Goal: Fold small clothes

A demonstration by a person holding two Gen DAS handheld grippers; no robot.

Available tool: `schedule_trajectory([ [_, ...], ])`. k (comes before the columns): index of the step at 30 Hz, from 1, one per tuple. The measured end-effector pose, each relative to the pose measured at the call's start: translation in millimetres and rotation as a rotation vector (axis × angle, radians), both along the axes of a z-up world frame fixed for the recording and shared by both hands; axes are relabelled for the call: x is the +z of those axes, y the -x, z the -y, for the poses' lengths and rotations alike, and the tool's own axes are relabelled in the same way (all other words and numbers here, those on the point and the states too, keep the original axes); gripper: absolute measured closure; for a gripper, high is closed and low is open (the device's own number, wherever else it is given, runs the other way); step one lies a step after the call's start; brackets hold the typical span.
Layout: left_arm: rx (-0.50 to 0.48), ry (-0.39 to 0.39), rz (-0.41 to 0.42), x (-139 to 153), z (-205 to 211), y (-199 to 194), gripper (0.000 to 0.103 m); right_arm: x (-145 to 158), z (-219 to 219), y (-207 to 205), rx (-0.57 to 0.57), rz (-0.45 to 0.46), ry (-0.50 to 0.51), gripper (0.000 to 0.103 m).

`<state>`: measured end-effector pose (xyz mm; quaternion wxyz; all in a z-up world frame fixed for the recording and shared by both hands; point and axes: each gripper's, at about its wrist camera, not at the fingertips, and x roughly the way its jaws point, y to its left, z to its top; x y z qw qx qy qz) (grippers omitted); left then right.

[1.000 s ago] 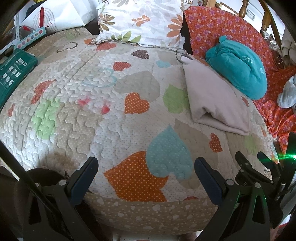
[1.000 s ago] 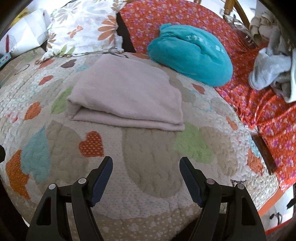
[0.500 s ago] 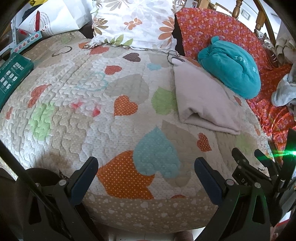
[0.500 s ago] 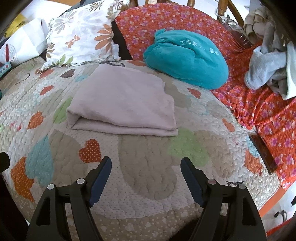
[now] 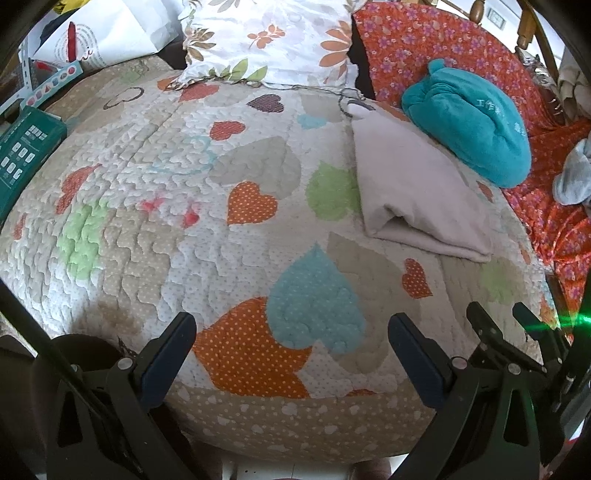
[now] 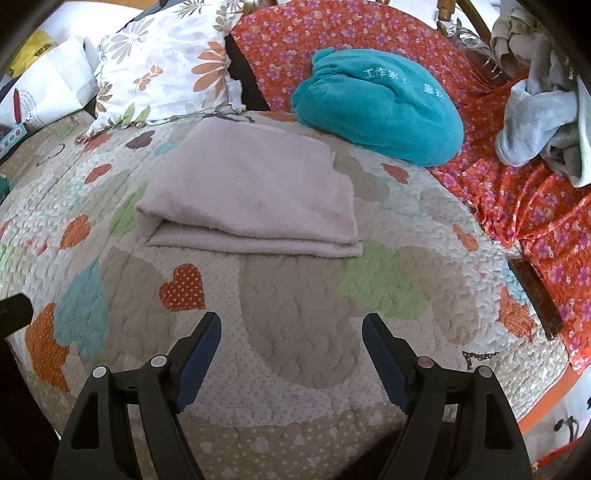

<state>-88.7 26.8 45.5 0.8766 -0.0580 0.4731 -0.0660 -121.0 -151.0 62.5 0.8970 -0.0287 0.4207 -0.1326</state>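
A pale pink cloth (image 6: 255,192) lies folded flat on the heart-patterned quilt (image 6: 295,306); it also shows in the left wrist view (image 5: 413,188) at the right. My right gripper (image 6: 291,332) is open and empty, low over the quilt, a short way in front of the cloth. My left gripper (image 5: 291,332) is open and empty over the quilt's front edge, well left of the cloth. A crumpled grey garment (image 6: 539,122) lies at the far right on the red floral cover (image 6: 517,206).
A teal plush bundle (image 6: 380,110) sits just behind the folded cloth. A floral pillow (image 6: 162,70) and white bag (image 5: 110,33) are at the back. A green box (image 5: 26,155) is at the left edge. A dark flat object (image 6: 535,295) lies by the right edge.
Both grippers have drifted slightly; the right view has pulled back a little from the folded cloth. The cloth has not moved and both grippers stay open.
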Motion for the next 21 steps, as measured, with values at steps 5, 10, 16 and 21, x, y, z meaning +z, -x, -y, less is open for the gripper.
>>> schedule_trajectory([
  [5,0.008,-0.001,-0.005,-1,-2,-3,0.0,2,-8,-4,0.031,0.003,0.009,0.02],
  [10,0.003,0.012,-0.018,-3,-2,-8,0.0,5,-14,-8,0.052,0.006,0.017,0.02],
  [16,-0.01,0.007,-0.002,3,4,-23,0.0,12,-15,-20,0.042,0.011,0.013,0.019],
  [21,-0.011,0.011,-0.022,2,9,-34,0.0,15,-15,-32,0.047,0.003,-0.001,0.018],
])
